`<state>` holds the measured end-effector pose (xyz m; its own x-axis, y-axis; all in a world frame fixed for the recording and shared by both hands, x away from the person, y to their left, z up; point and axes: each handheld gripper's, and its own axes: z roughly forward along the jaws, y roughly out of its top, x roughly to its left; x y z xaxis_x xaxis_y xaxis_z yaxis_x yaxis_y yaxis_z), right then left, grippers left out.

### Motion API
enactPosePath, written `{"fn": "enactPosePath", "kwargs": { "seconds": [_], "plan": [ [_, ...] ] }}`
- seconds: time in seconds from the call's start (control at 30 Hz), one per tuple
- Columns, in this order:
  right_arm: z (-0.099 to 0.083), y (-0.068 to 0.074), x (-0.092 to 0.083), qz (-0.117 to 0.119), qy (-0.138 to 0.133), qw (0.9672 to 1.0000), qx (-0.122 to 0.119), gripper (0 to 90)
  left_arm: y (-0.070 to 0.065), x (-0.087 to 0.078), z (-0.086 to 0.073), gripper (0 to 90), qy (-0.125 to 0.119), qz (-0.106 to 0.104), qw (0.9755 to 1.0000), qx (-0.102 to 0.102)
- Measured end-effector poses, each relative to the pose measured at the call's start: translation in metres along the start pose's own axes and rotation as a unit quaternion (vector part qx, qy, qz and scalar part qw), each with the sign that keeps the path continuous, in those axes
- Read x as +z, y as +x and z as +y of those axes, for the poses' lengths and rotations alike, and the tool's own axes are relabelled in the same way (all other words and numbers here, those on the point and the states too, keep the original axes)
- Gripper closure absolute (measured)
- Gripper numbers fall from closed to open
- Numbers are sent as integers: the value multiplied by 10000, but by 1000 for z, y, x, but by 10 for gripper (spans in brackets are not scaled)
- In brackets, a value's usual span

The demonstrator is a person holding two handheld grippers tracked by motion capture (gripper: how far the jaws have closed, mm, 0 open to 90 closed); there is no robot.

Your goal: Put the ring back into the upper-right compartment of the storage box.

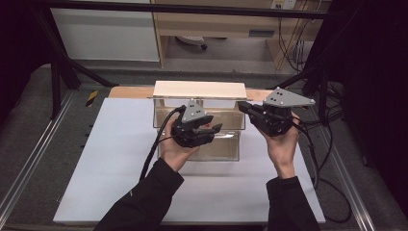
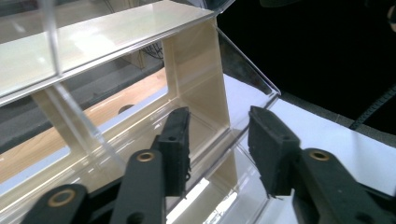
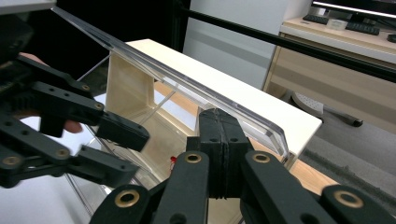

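The right gripper, fingers closed, is propping the clear lid above the acrylic box mid-counter. The left gripper is hovering open-fingered inside; advisable to reach slowly, clear of walls.

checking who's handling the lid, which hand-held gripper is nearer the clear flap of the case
Right. The right hand-held gripper is shut with its tips against the raised clear flap, at the edge. The left hand-held gripper is open lower down, at the clear case front.
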<state>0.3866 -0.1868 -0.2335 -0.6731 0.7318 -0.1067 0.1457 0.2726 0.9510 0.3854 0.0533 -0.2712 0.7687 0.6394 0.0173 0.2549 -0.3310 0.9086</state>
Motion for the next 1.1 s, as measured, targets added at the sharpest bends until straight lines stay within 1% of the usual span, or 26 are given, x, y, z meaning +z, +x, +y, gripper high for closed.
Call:
{"fn": "enactPosePath", "kwargs": {
  "seconds": [0.07, 0.17, 0.3, 0.37, 0.4, 0.47, 0.5, 0.6, 0.73, 0.8, 0.93, 1.0, 1.1],
  "plan": [
    [0, 0, 0, 2, 0, 10000, 1, 900, 1, -6, -2, 545, -4, -1, 10000, 40],
    [0, 0, 0, 2, 0, 10000, 1, 900, 3, -16, -5, 470, 12, -63, 10000, 64],
    [0, 0, 0, -3, 7, 10000, 3, 900, 5, -30, -12, 390, 32, -78, 9998, 152],
    [0, 0, 0, -5, 12, 10000, 6, 900, 7, -36, -16, 356, 40, -85, 9998, 151],
    [0, 0, 0, -5, 12, 10000, 6, 900, 8, -39, -19, 356, 44, -111, 9998, 139],
    [0, 0, 0, -9, 13, 10000, 14, 900, 10, -44, -23, 308, 90, -172, 9998, 86],
    [0, 0, 0, -8, 14, 10000, 15, 900, 10, -47, -26, 290, 100, -169, 9998, 91],
    [0, 1, 1, -16, 14, 10000, 4, 900, 12, -54, -34, 256, 145, -123, 9997, 168],
    [0, 1, 0, -14, 29, 10000, 6, 900, 16, -63, -46, 223, 198, -83, 9997, 154],
    [-1, 1, 0, -18, 36, 10000, 14, 900, 18, -67, -55, 208, 216, -24, 9996, 167],
    [-1, 1, 0, -18, 43, 10000, 8, 900, 23, -75, -71, 170, 304, 64, 9995, 110],
    [-1, 1, 0, -24, 48, 10000, 12, 900, 25, -78, -77, 157, 286, 98, 9995, 76],
    [-1, 1, 1, -20, 55, 10000, 14, 900, 28, -83, -88, 133, 327, 136, 9994, 41]
  ]
}}
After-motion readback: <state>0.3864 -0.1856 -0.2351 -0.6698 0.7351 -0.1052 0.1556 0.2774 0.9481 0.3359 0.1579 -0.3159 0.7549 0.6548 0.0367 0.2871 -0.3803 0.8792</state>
